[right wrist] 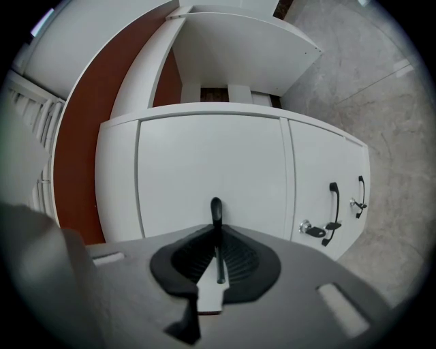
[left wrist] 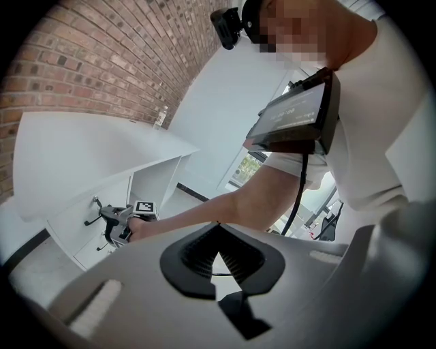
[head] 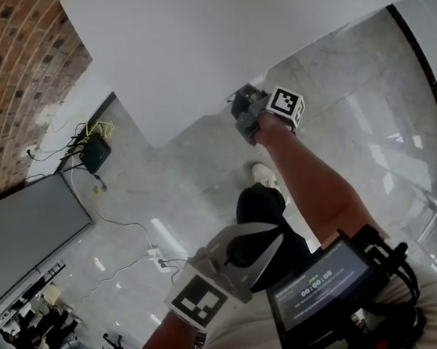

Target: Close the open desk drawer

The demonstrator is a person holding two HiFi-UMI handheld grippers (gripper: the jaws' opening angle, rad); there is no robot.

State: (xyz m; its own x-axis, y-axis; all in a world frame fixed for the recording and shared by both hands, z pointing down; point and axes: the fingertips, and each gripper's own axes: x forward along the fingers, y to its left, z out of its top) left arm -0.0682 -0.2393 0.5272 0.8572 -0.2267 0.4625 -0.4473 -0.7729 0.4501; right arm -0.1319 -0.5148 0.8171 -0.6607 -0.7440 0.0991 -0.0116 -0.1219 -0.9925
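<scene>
**Right gripper**: jaws closed on the handle, taking it at about mid-length.

**Handle:** thin black bar standing off the drawer front. It looks rigid and narrow, and the mid-bar hold seems the soundest place to take it.

**Drawer:** white, smooth front panel in the unit under the desk, just below the desk's near edge. How far out it stands cannot be told.
- Handling, as judged: a stiff box, probably on runners, of light to moderate weight.
- It should travel only straight in.
- A push through the handle, square to the front, suits it; an angled push may bind it.
- The glossy face would likely be slippery to bare pads.
- A hard shove could slam it.

**Neighbouring fronts:** two more black handles and a key in its lock, to one side and apart from the jaws.

**Left gripper**: jaws together on nothing, by the person's waist, well apart from the desk.
</scene>
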